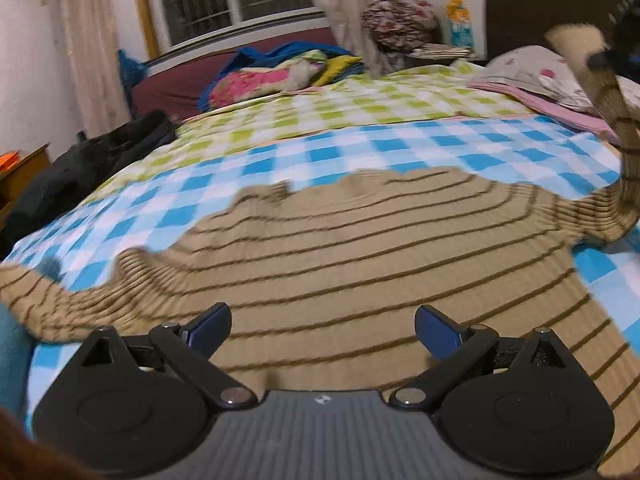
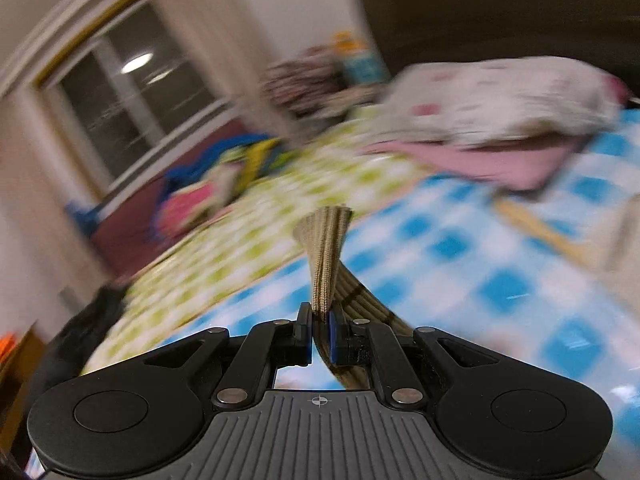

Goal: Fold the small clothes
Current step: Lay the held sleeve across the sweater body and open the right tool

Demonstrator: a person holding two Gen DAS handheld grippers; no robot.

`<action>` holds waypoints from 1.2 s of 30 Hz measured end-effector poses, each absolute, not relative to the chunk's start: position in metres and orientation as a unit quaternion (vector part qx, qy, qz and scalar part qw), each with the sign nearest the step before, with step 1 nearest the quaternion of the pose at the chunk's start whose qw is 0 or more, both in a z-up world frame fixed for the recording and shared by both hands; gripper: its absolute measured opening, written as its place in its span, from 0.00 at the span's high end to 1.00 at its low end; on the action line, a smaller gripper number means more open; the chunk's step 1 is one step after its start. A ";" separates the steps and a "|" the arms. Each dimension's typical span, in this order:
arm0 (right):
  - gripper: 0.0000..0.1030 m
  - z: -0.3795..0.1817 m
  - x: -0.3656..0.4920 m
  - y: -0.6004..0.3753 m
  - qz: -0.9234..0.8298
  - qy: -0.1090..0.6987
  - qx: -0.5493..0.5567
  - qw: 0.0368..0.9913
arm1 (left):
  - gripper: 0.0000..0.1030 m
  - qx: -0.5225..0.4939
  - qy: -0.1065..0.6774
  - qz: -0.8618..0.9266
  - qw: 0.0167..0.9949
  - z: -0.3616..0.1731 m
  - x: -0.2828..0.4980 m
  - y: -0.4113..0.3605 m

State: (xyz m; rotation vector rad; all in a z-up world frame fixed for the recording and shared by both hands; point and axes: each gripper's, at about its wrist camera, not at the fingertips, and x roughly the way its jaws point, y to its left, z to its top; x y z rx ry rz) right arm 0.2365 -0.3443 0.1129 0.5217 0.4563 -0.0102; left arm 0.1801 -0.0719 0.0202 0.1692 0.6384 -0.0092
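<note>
**Striped sweater pinched by one sleeve, body flat on the checked bed**

Nearest the lens, left gripper (image 1: 322, 330): jaws spread wide, nothing between the blue pads, poised just above the tan striped sweater (image 1: 340, 248). Sweater body spread flat on the blue-and-white checked bedcover (image 1: 304, 152), one sleeve trailing off to its left, the other sleeve (image 1: 624, 160) pulled up on its right. Beyond the sweater, green checked cover, a bright heap of bedding (image 1: 276, 74), a flowered pillow (image 1: 532, 68) toward the far right. Right gripper (image 2: 319, 336): jaws nearly closed, clamping the ribbed cuff (image 2: 326, 256), which stands up above the pads, clear of the bedcover.
</note>
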 end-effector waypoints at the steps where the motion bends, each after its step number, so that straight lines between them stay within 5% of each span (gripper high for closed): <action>1: 0.91 0.112 0.243 -0.317 0.041 0.237 0.241 0.940 | 0.00 0.079 0.314 0.003 0.946 0.019 0.178 -0.063; 8: 0.86 0.091 0.252 -0.194 0.239 0.300 0.138 0.913 | 0.00 0.061 0.323 0.051 0.943 0.007 0.162 -0.006; 24: 0.82 0.027 0.222 -0.303 -0.010 0.335 0.134 0.933 | 0.00 0.028 0.311 0.025 0.950 0.004 0.174 0.014; 36: 0.82 0.019 0.254 -0.297 0.074 0.341 0.136 0.927 | 0.00 0.066 0.289 0.006 0.955 0.016 0.196 -0.015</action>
